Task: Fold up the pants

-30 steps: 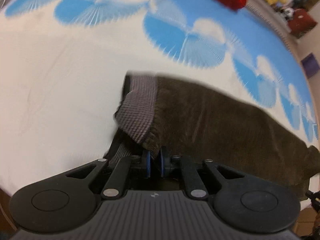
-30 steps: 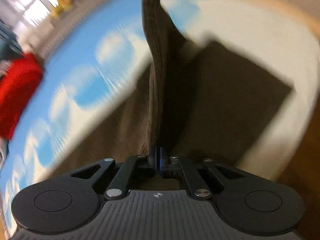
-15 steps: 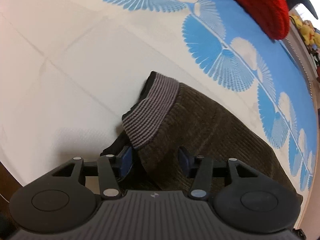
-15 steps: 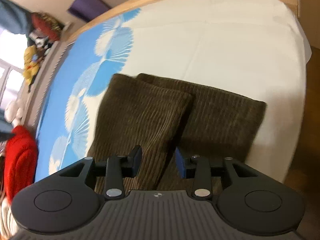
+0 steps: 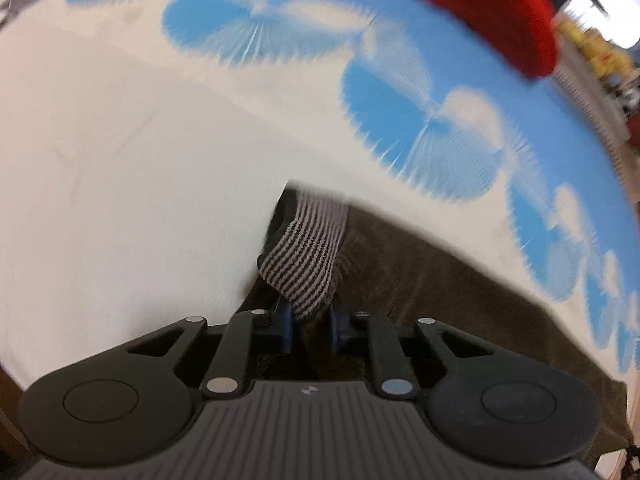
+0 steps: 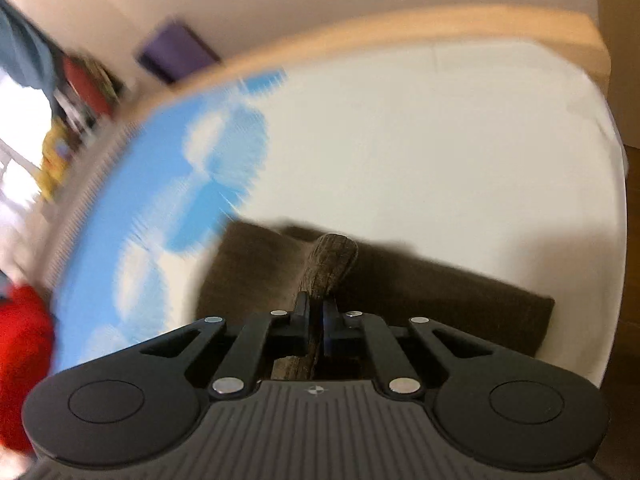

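Two claws on the brown pants point(image 5: 440, 280)

Left claw point(image 5: 311, 326) closing on the striped waistband point(image 5: 304, 256); right claw point(image 6: 316, 326) pinched tight on a fold.

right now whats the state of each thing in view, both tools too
pants: brown corduroy, folded, lying on the bed, both ends gripped
waistband: striped, lifted, between the left tool's pads
left tool: jaws closing on the waistband
right tool: shut on a pinched fold of the pants
sheet: spread flat, white and blue
red garment: heaped at the far edge, blurred
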Demonstrator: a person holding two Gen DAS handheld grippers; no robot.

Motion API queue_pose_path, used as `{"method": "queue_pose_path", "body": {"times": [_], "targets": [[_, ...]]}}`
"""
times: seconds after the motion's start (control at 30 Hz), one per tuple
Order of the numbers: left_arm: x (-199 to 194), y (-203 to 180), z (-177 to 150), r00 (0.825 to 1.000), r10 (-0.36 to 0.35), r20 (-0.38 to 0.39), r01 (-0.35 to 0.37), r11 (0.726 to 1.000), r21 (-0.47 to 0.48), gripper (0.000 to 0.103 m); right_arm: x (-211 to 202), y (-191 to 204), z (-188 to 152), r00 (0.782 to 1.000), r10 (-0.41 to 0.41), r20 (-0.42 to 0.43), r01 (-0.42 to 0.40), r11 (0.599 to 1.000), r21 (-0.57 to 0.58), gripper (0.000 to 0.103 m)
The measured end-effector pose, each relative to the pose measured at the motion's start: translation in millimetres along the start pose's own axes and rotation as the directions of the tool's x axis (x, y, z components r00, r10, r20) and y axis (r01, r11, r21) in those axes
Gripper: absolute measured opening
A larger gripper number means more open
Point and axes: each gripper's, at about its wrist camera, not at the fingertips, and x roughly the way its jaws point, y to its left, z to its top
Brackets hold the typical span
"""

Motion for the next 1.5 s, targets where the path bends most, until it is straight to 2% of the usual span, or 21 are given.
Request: {"method": "queue_pose_path", "body": {"times": [0.1, 0.17, 0.23, 0.27, 0.37, 0.47, 0.57, 0.63, 0.7, 0.77, 0.87, 0.97, 1.07, 1.1, 1.17, 1.27, 1.3, 1.37, 1.43, 1.47, 1.5], "targets": [[-26, 1, -4, 0.995, -0.052, 0.081, 0.05, 0.999, 0.021, 0.017, -38, 4, 7, 0.994, 0.055, 0.098, -0.053, 0.998, -0.023, 0.005], [-25, 6, -10, 0.998, -0.04, 0.042, 0.038, 0.998, 0.041, 0.017, -59, -1, 9, 0.992, 0.016, 0.126, -0.011, 0.999, -0.046, 0.005], [-9, 13, -18, 0.997, 0.017, -0.074, -0.011, 0.997, 0.081, 0.018, -56, -12, 4, 0.993, -0.092, 0.07, 0.099, 0.99, -0.098, 0.005], [0, 14, -21, 0.991, 0.04, -0.124, -0.025, 0.993, 0.116, 0.018, -42, -22, -1, 0.986, -0.168, -0.009, 0.165, 0.977, -0.136, 0.005], [6, 16, -29, 0.983, 0.064, -0.174, -0.028, 0.979, 0.2, 0.018, -9, -56, -13, 0.939, -0.29, -0.185, 0.262, 0.952, -0.161, 0.005], [-4, 23, -25, 0.989, 0.012, -0.149, 0.013, 0.986, 0.167, 0.017, -9, -63, -10, 0.948, -0.264, -0.176, 0.24, 0.96, -0.146, 0.005], [-13, 22, -24, 0.992, -0.017, -0.121, 0.037, 0.986, 0.162, 0.017, -24, -46, -4, 0.969, -0.222, -0.106, 0.204, 0.967, -0.154, 0.005], [-4, 22, -26, 0.987, 0.027, -0.157, 0.003, 0.981, 0.192, 0.018, -27, -44, -2, 0.955, -0.283, -0.09, 0.268, 0.951, -0.153, 0.005], [6, 18, -31, 0.977, 0.066, -0.205, -0.016, 0.972, 0.235, 0.02, -16, -52, -5, 0.924, -0.359, -0.132, 0.341, 0.93, -0.141, 0.005], [11, 21, -33, 0.968, 0.084, -0.237, -0.022, 0.967, 0.254, 0.029, -7, -61, -6, 0.906, -0.39, -0.165, 0.379, 0.921, -0.095, 0.005], [-4, 27, -25, 0.983, 0.095, -0.154, -0.055, 0.968, 0.244, 0.042, -1, -57, -4, 0.905, -0.392, -0.166, 0.381, 0.92, -0.096, 0.01], [-36, 21, -17, 0.993, 0.102, 0.064, -0.116, 0.954, 0.277, 0.042, -9, -49, -2, 0.915, -0.385, -0.124, 0.373, 0.922, -0.105, 0.015], [-48, -1, -15, 0.99, -0.033, 0.14, -0.021, 0.929, 0.368, 0.042, -27, -30, -4, 0.903, -0.429, 0.014, 0.424, 0.887, -0.186, 0.022], [-47, -8, -16, 0.99, -0.07, 0.125, 0.013, 0.913, 0.407, 0.042, -31, -24, -2, 0.904, -0.424, 0.055, 0.426, 0.88, -0.211, 0.022], [-37, -28, -21, 0.989, -0.103, 0.103, 0.034, 0.852, 0.522, 0.035, -39, -11, 0, 0.91, -0.394, 0.131, 0.415, 0.876, -0.246, 0.025], [-15, -50, -28, 0.995, -0.062, 0.084, -0.008, 0.755, 0.656, 0.021, -40, 8, -3, 0.943, -0.292, 0.158, 0.327, 0.9, -0.287, 0.032], [-8, -52, -26, 0.996, -0.061, 0.071, -0.001, 0.75, 0.661, 0.018, -38, 16, -7, 0.956, -0.255, 0.145, 0.289, 0.905, -0.313, 0.032], [12, -46, -15, 0.999, -0.035, 0.027, 0.01, 0.783, 0.622, 0.016, -33, 33, -15, 0.979, -0.174, 0.105, 0.2, 0.909, -0.367, 0.032], [45, -27, -7, 0.991, 0.109, -0.08, -0.044, 0.82, 0.571, 0.002, -25, 55, -27, 0.994, -0.097, 0.051, 0.11, 0.891, -0.44, 0.033], [55, -22, -8, 0.982, 0.141, -0.123, -0.047, 0.822, 0.568, 0.002, -21, 68, -36, 0.998, -0.058, 0.02, 0.06, 0.871, -0.488, 0.034], [55, -25, -10, 0.983, 0.145, -0.114, -0.05, 0.805, 0.591, 0.002, -18, 80, -44, 1.0, -0.025, -0.011, 0.015, 0.85, -0.527, 0.034]]}}
